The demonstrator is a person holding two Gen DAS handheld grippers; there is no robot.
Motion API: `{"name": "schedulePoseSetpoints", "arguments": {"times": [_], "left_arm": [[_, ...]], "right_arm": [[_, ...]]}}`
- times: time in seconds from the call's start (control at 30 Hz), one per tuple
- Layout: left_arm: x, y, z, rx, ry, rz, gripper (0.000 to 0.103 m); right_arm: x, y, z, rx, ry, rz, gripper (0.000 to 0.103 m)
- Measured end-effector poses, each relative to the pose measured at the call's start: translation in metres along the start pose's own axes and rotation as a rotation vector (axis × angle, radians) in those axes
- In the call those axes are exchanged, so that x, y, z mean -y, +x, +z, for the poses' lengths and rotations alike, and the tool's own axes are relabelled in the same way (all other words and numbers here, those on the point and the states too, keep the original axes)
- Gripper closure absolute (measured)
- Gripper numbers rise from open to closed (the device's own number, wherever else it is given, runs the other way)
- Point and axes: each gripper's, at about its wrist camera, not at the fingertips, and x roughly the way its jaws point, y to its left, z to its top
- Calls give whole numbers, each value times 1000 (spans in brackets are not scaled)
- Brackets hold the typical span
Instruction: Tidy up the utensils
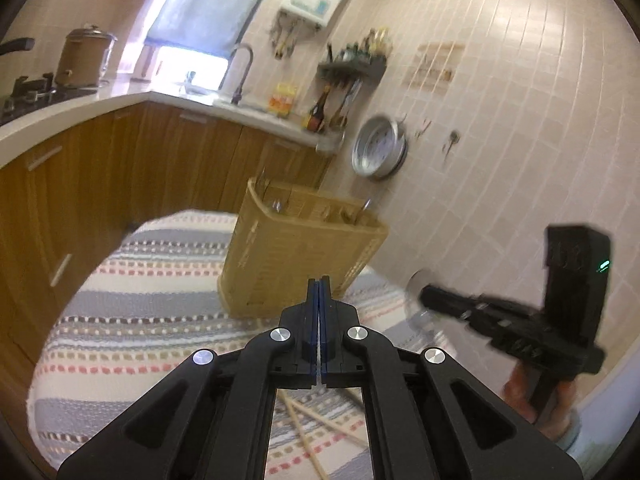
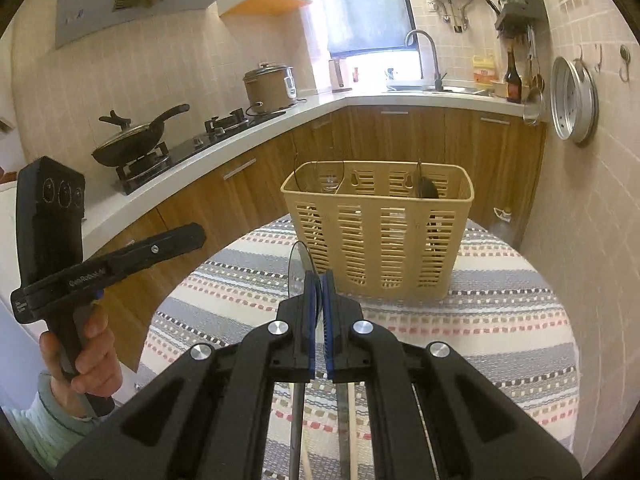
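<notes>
A beige slotted utensil basket [image 2: 380, 240] stands on the far side of the round table with the striped cloth [image 2: 500, 320]. Utensils stick up in its left and right compartments, among them a dark spoon [image 2: 426, 190]. My right gripper [image 2: 319, 278] is shut on a spoon-like utensil. Its round greyish head [image 2: 297, 268] rises past the pads, and its dark handle [image 2: 296, 420] runs back under the jaws. My left gripper [image 1: 319, 280] is shut with nothing in it, in front of the basket [image 1: 300, 248]. Wooden chopsticks [image 1: 320, 420] lie on the cloth beneath it. Each view shows the other gripper [image 1: 424, 296] [image 2: 198, 236] raised alongside.
An L-shaped counter [image 2: 224, 144] with wooden cabinets wraps behind the table. It bears a hob with a lidded pan [image 2: 132, 140], a rice cooker [image 2: 268, 84] and a sink with a tap [image 2: 424, 56]. A metal tray [image 2: 572, 100] hangs on the tiled wall close to the table's right side.
</notes>
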Motion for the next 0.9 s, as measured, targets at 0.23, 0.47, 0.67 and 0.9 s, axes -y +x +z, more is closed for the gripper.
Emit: {"name": "schedulePoseSetpoints", "arguments": {"times": [0.23,0.47,0.67,0.9], "left_arm": [[-32,64,-19,-240,-106,78,63],[-19,139,-36,-400,-49,281,82],[-3,163,-34,-401,26,351,100],[4,90,-23,-100,14,108,100]], "right_arm": [[27,8,-15,-38,96,9,101],[61,15,-32,-71,179,19,101],[74,14,-37,-73,187,10,101],[73,9,-35,-60,177,17,101]]}}
